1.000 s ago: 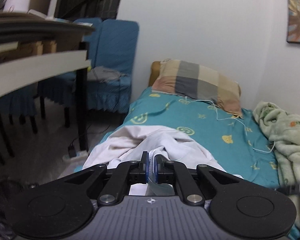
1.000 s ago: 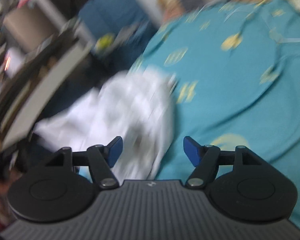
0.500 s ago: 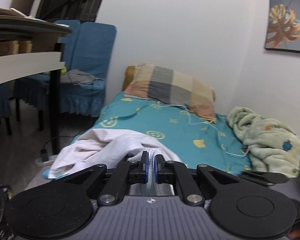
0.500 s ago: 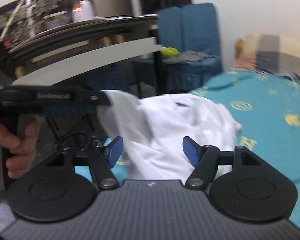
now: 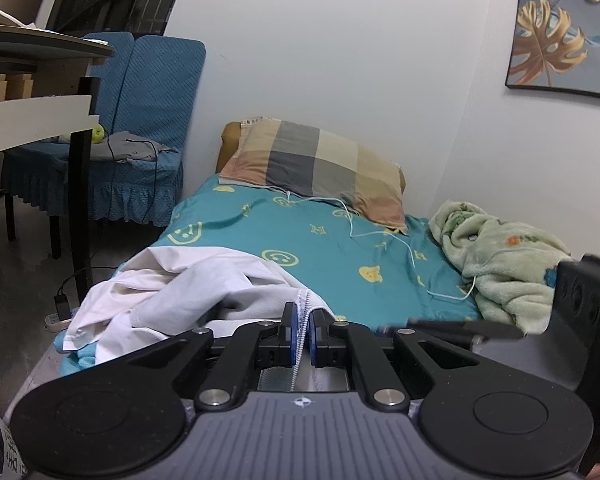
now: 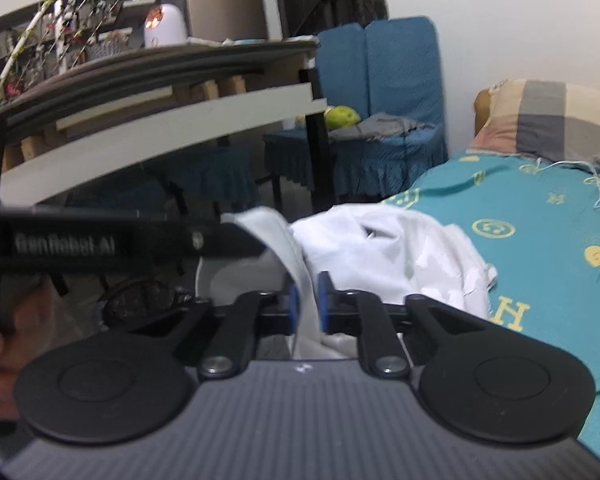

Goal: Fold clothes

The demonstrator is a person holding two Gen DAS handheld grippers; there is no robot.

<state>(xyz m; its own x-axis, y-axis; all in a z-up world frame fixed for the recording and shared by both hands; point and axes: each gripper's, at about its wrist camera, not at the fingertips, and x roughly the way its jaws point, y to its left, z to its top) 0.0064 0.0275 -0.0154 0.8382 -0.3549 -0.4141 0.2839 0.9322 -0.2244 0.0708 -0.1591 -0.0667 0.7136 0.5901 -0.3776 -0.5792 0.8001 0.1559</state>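
Bed w/ teal printed sheet [image 5: 324, 240], plaid pillow [image 5: 320, 168] at head, fuzzy green blanket [image 5: 500, 256] by wall. White garment [image 5: 188, 288], soft, crumpled, at bed's near edge. Left gripper [image 5: 301, 330] and right gripper [image 6: 305, 304]: both pinched closed on garment fabric.

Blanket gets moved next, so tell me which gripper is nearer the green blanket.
Right. The right gripper, shut on the white garment, sits just in front of the blanket; the left gripper, also clamping the garment, is farther off to its left.
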